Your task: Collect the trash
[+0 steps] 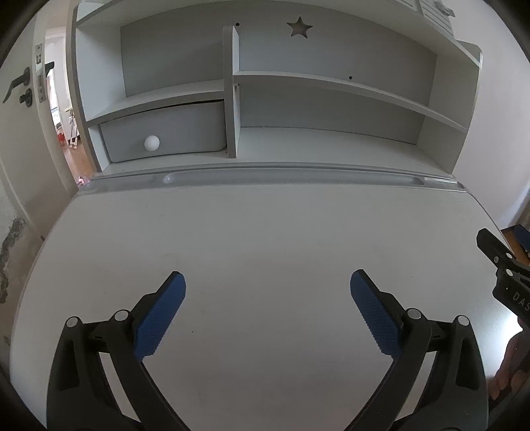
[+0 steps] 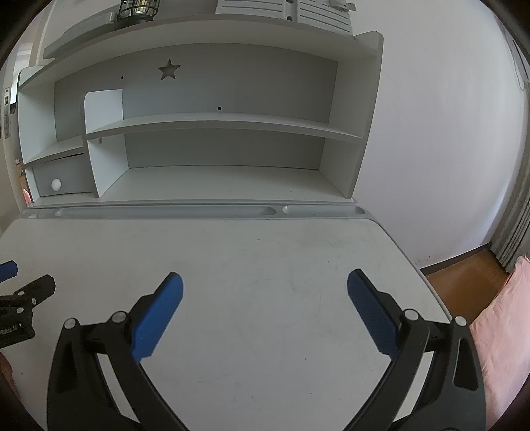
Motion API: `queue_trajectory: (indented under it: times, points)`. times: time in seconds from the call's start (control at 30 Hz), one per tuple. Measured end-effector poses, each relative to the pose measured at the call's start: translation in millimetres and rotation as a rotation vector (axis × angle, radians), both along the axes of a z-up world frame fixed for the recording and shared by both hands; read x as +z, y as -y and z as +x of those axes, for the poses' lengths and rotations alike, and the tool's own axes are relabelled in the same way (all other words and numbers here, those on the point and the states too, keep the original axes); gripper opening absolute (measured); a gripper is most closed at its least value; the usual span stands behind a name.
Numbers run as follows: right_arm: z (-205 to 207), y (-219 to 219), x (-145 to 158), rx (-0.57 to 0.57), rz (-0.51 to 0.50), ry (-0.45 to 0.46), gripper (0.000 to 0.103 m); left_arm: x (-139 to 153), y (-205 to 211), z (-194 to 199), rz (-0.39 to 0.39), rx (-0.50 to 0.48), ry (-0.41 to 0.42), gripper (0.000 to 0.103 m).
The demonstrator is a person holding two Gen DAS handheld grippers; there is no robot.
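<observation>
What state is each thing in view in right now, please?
Left gripper: jaws open, holding nothing.
Right gripper: jaws open, holding nothing.
Drawer: shut, white knob facing out.
Desk: no trash visible on it.
Door: open.

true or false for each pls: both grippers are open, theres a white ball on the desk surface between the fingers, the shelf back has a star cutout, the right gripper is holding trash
1. Both grippers are open. True: the left gripper and the right gripper have their jaws spread wide.
2. A white ball lies on the desk between the fingers. False: the white ball sits in the lower left shelf compartment; the desk is bare there.
3. The shelf back has a star cutout. True.
4. The right gripper holds trash. False: nothing is between its fingers.
</observation>
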State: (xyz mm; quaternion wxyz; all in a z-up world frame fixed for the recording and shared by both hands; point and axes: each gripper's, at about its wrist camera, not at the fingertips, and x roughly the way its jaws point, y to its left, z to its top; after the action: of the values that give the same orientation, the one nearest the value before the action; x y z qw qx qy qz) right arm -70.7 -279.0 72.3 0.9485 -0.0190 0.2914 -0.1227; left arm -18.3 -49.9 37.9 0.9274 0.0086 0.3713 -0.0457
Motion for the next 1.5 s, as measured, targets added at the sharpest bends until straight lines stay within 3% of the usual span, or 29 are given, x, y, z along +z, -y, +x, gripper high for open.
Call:
queue_trajectory:
  times: [0.43,0.73,1.03,1.17,1.27,1.4,1.5]
  points:
    - [0.2,3.1,-0.2,-0.006,0.01,-0.003,0.096,-0.9,-1.0,1.7,-0.005,0.004,-0.008,0.097]
    - [-0.2,7.9,-1.1,-0.011,0.023,-0.006,0.096,4.7,4.7,-3.9,0.053,0.016,0.032,0.097]
    - [19.9,25.1,-17.7,-0.004,0.14,-0.138,0.096,11.0,-1.3,-1.5,0.043,0.039,0.013,0.097]
    - [21.8,28.0,-21.8,-0.005,0.169,-0.16,0.096,10.6,-7.5,3.6,-0.014,0.024,-0.023,0.097]
    - [24.2,25.0,-25.8,0.011,0.171,-0.193,0.096,10.6,-8.1,1.4,0.013,0.046,0.0,0.097]
    - [35.1,16.7,-40.3,0.037,0.148,-0.314,0.096,3.0,0.8,6.9,0.085,0.021,-0.054,0.097]
    - [34.6,6.8,-41.9,0.03,0.09,-0.33,0.096,-5.3,1.6,11.2,0.098,0.013,-0.092,0.097]
